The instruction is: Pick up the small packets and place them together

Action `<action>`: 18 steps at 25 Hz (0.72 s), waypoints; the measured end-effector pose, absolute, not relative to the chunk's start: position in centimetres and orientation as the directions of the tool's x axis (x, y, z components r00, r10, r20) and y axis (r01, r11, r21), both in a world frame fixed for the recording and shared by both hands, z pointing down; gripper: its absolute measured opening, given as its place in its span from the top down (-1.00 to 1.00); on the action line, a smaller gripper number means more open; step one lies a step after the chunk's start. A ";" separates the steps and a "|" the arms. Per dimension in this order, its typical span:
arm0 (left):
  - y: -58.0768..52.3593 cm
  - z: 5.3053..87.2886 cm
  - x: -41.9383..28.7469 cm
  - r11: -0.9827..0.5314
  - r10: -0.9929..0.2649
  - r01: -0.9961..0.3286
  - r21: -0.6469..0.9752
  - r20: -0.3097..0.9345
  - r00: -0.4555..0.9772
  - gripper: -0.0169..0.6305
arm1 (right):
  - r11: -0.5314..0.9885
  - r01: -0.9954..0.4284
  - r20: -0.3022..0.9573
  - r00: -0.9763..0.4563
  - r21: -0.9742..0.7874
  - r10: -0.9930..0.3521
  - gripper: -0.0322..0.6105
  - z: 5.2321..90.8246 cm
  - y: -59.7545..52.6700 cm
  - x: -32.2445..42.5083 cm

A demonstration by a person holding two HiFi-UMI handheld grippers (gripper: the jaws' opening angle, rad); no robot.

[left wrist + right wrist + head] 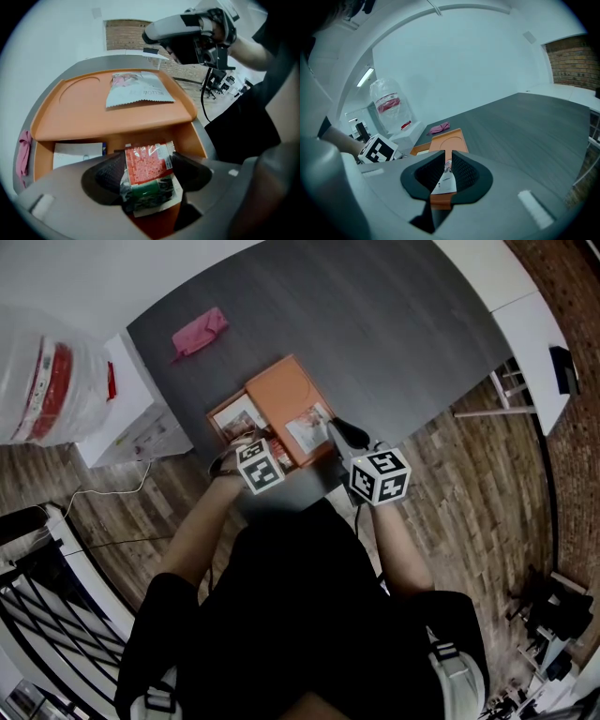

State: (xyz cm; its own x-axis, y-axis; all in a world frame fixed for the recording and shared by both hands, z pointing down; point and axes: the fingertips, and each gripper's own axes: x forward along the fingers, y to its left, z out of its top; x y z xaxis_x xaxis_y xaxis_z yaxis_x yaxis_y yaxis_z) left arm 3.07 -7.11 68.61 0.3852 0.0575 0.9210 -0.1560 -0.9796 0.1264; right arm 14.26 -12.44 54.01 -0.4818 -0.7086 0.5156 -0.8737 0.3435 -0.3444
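– Left tongs (pixel 149 164) fill the bottom of my feed: jaws spread wide, the red packet (pixel 150 180) lying between the pads (pixel 110 176) on the lower orange shelf (pixel 44 159), just right of a white card (pixel 77 155). Neither pad seems to press it.
– So those hold nothing?
– That is my reading (the packet nearly spans the gap, so I won't swear to it). I judge this the set-down of the red packet.
– And further right?
– On the orange tray (pixel 70 112) lies the white packet (pixel 138 89), flat, one level above the red one and apart from it. Right tongs (pixel 446 157) hang over that tray's near end, jaws drawn almost together with only a slit between. The white packet shows through the slit, beneath them, and I judge nothing gripped.
– Then the two aren't together yet.
– Not by my reckoning. Next I'd lift the left tongs straight up so the pads don't drag the red packet. To fetch the white packet, the right tongs must open first, come down low and catch an edge, as a packet lying flat offers little else.
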 end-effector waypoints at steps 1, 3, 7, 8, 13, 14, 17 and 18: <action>-7.2 68.7 3.1 -0.983 0.036 -0.152 0.101 0.923 0.384 -0.04 | 0.343 -0.874 0.517 -0.481 -0.344 -0.708 0.76 54.1 -12.4 14.3; -7.2 68.8 3.1 -0.987 0.010 -0.145 0.071 0.924 0.383 0.02 | 0.344 -0.874 0.518 -0.482 -0.343 -0.706 0.76 54.1 -12.4 14.2; -7.3 68.3 3.0 -0.983 0.011 -0.162 0.082 0.917 0.398 0.09 | 0.345 -0.875 0.519 -0.480 -0.339 -0.707 0.76 54.1 -12.5 14.3; -7.3 68.1 2.9 -0.983 0.012 -0.165 0.085 0.916 0.402 0.09 | 0.344 -0.876 0.519 -0.479 -0.339 -0.708 0.76 54.1 -12.5 14.4; -7.4 66.8 2.2 -0.980 0.026 -0.168 0.104 0.909 0.415 0.10 | 0.340 -0.878 0.518 -0.475 -0.338 -0.712 0.76 54.1 -12.6 14.5; -7.4 66.5 1.9 -0.981 0.025 -0.167 0.103 0.909 0.417 0.11 | 0.341 -0.877 0.517 -0.476 -0.338 -0.712 0.76 54.1 -12.6 14.4; -7.6 65.6 1.1 -0.981 -0.002 -0.175 0.079 0.905 0.424 0.11 | 0.348 -0.875 0.513 -0.480 -0.337 -0.711 0.76 54.0 -12.6 14.3; -7.9 65.3 0.8 -0.981 -0.015 -0.183 0.071 0.903 0.429 0.11 | 0.351 -0.874 0.512 -0.483 -0.337 -0.711 0.76 54.0 -12.7 14.2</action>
